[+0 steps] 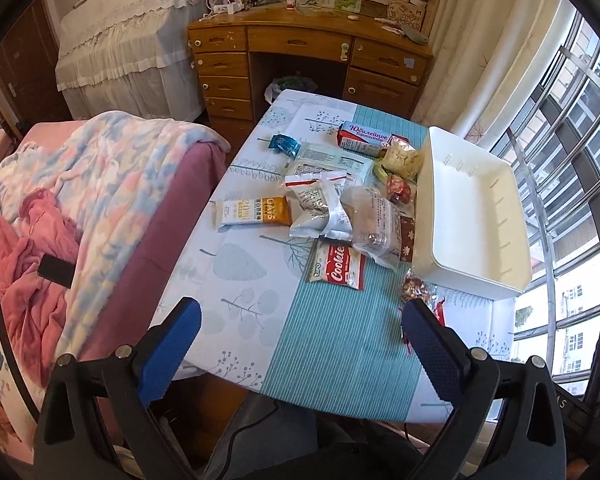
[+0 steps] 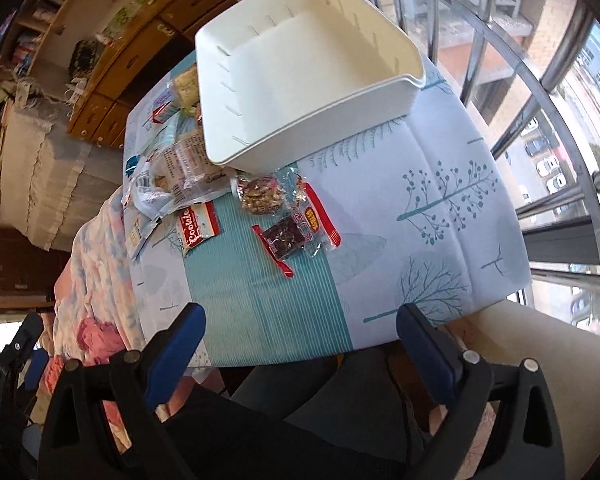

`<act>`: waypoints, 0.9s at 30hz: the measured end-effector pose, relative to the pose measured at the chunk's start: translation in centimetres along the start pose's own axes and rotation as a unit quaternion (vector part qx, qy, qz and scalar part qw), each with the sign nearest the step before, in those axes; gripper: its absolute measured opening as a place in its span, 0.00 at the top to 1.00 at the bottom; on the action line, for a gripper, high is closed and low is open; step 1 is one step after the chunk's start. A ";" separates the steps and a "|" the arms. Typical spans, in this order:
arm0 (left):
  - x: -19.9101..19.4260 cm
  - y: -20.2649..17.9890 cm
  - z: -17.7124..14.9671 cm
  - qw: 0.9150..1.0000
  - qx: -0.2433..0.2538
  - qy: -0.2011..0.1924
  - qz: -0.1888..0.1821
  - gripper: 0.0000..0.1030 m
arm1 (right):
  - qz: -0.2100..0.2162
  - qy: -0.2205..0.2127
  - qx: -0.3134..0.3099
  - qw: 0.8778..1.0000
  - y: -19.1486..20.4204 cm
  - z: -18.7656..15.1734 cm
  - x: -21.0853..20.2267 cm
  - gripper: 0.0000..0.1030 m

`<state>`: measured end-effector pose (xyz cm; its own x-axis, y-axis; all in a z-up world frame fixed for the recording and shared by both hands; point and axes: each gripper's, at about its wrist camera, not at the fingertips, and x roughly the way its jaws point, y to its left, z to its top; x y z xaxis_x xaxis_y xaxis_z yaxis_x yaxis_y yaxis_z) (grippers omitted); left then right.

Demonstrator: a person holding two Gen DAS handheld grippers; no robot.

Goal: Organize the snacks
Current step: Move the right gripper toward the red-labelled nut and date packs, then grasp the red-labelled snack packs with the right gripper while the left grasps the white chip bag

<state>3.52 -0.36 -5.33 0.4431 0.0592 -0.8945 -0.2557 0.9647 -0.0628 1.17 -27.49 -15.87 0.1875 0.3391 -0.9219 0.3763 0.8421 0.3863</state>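
Snacks in crinkly plastic wrappers (image 1: 332, 208) lie mid-table beyond both spread, empty grippers, left blue-padded gripper (image 1: 300, 344) and right blue-padded gripper (image 2: 300, 340). The empty white plastic bin (image 1: 472, 208) sits at the window-side edge. Best to take the near red-edged nut packet (image 2: 288, 236) first, pinching its flat seam.

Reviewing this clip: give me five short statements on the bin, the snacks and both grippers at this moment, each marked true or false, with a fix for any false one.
1. The white bin holds several snacks. False: it is empty.
2. The left gripper is open and holds nothing. True.
3. The right gripper is shut on a cookie packet. False: it is open and empty; the red Cookies packet lies on the tablecloth.
4. The orange oat bar lies on the far side of the snack pile from the bin. True.
5. All snacks are stacked in one neat column. False: they lie scattered, some overlapping, beside the bin.
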 end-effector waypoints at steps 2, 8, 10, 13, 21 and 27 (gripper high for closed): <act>0.9 0.0 0.9 1.000 0.003 0.004 -0.006 0.02 | 0.004 0.013 0.032 0.999 -0.6 0.5 0.9 0.06; 5.0 0.3 5.1 0.999 0.011 0.034 -0.023 0.02 | 0.020 0.057 0.135 0.989 -1.8 1.8 4.1 0.11; 6.5 0.5 6.4 0.998 0.012 0.048 -0.025 0.02 | 0.025 0.074 0.171 0.982 -1.9 2.0 5.2 0.11; 9.2 0.6 8.4 0.997 0.012 0.073 -0.028 0.02 | 0.028 0.094 0.226 0.969 -2.1 2.2 6.9 0.14; 17.6 0.5 11.8 0.989 0.011 0.145 -0.021 0.02 | 0.023 0.119 0.334 0.935 -1.9 2.8 11.7 0.27; 23.0 0.1 12.8 0.980 0.009 0.194 -0.031 0.03 | 0.013 0.131 0.392 0.911 -1.9 2.5 14.9 0.38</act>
<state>24.70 4.39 -20.19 0.0961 -0.0985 -0.9905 -0.2224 0.9678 -0.1178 5.53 -25.07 -30.26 0.0218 0.5292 -0.8482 0.9257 0.3097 0.2170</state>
